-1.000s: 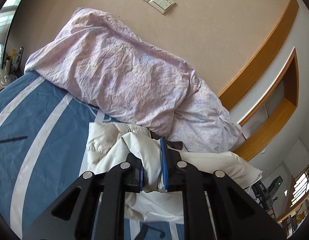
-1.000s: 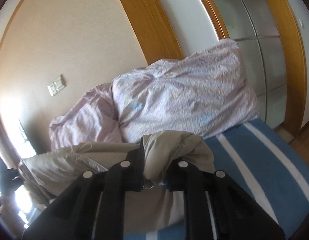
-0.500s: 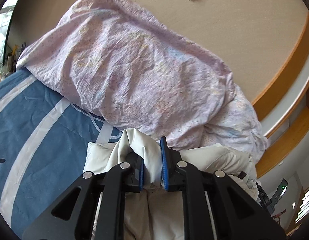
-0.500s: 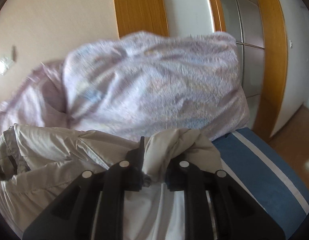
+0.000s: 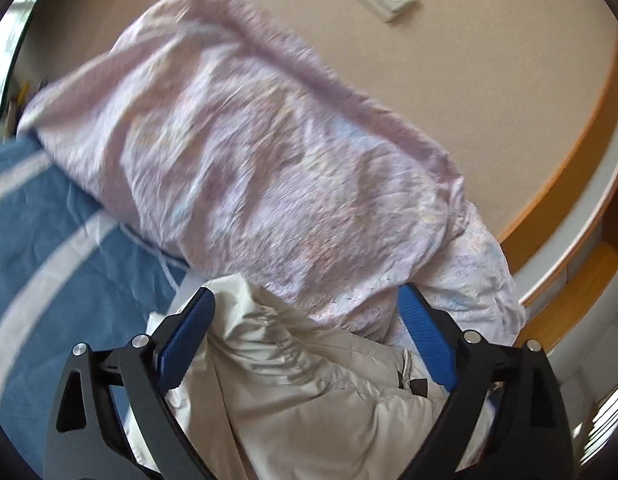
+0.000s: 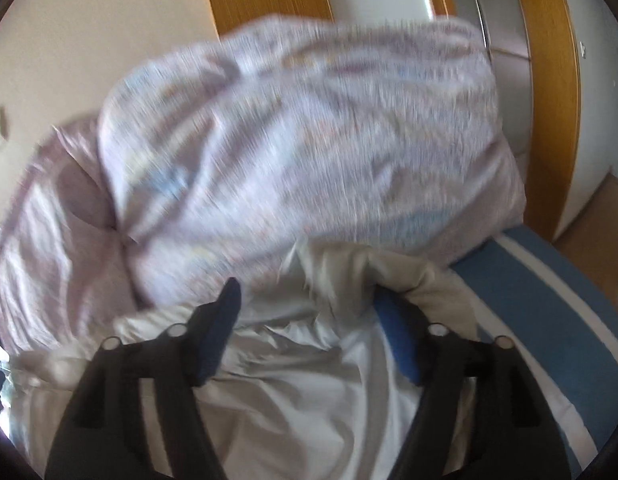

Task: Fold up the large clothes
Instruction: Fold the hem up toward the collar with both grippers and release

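Jacket (image 5: 309, 392) now lies loose on the striped bed (image 5: 49, 240), at six o'clock below the pink pillows (image 5: 269, 160). Left gripper (image 5: 309, 344) and right gripper (image 6: 309, 328), clamped a second ago, are opening; this fold looks laid.

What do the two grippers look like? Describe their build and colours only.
Both look alike. The left gripper has black frame arms with triangular cut-outs, round silver bolt heads at the joints, and two fingers lined with ribbed blue pads. The right gripper shows the same black frame, silver bolts and blue pads, though blurred. No cables, markings, hands or sleeves show in either view.
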Demonstrator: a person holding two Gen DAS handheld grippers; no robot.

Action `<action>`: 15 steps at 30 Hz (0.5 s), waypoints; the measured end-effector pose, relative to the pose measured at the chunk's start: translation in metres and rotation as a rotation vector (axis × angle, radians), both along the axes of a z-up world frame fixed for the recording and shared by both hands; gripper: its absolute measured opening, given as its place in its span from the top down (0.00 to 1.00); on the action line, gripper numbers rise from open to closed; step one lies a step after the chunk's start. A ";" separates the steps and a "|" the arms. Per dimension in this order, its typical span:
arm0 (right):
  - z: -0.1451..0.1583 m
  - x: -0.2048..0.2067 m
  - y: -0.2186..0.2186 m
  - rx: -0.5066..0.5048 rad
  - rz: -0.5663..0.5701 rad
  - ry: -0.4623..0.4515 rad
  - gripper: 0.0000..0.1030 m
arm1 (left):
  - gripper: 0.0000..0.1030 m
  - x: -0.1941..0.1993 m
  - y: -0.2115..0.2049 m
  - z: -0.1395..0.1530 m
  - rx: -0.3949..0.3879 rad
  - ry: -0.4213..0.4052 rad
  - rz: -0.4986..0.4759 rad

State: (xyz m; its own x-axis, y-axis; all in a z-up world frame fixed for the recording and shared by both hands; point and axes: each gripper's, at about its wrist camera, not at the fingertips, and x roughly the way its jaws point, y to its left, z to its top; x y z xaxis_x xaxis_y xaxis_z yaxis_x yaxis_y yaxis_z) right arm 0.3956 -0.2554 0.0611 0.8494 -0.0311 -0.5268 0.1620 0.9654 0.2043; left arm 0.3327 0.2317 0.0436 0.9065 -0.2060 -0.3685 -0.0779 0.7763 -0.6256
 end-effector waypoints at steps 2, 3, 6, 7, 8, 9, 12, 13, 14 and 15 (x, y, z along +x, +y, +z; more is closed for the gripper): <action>0.011 -0.017 0.012 -0.047 0.062 -0.039 0.30 | 0.09 -0.014 -0.017 0.014 0.092 -0.029 -0.030; 0.013 -0.026 0.020 -0.065 0.111 -0.042 0.30 | 0.09 -0.020 -0.027 0.018 0.132 -0.042 -0.046; 0.011 -0.047 0.049 -0.129 0.235 -0.031 0.30 | 0.08 -0.036 -0.065 0.021 0.271 -0.068 -0.092; 0.006 -0.053 0.063 -0.152 0.285 -0.016 0.30 | 0.08 -0.040 -0.079 0.019 0.310 -0.072 -0.109; 0.002 -0.056 0.074 -0.163 0.318 -0.001 0.30 | 0.08 -0.043 -0.094 0.016 0.360 -0.069 -0.128; -0.001 -0.057 0.083 -0.171 0.340 0.011 0.30 | 0.08 -0.043 -0.107 0.012 0.401 -0.062 -0.146; -0.014 -0.059 0.108 -0.213 0.382 0.049 0.30 | 0.08 -0.036 -0.134 -0.003 0.502 -0.011 -0.170; -0.019 -0.058 0.117 -0.226 0.394 0.066 0.30 | 0.08 -0.031 -0.140 -0.009 0.525 0.009 -0.180; -0.023 -0.057 0.121 -0.238 0.398 0.080 0.30 | 0.08 -0.026 -0.144 -0.014 0.544 0.026 -0.181; -0.031 -0.051 0.129 -0.271 0.392 0.118 0.30 | 0.08 -0.021 -0.148 -0.019 0.569 0.046 -0.175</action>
State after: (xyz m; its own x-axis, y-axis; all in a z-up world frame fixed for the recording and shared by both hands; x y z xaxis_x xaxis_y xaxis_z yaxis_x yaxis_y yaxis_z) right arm 0.3447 -0.1259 0.0306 0.7595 0.1302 -0.6374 -0.2176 0.9742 -0.0602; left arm 0.3119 0.0836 0.0248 0.8572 -0.1096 -0.5032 0.0644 0.9922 -0.1065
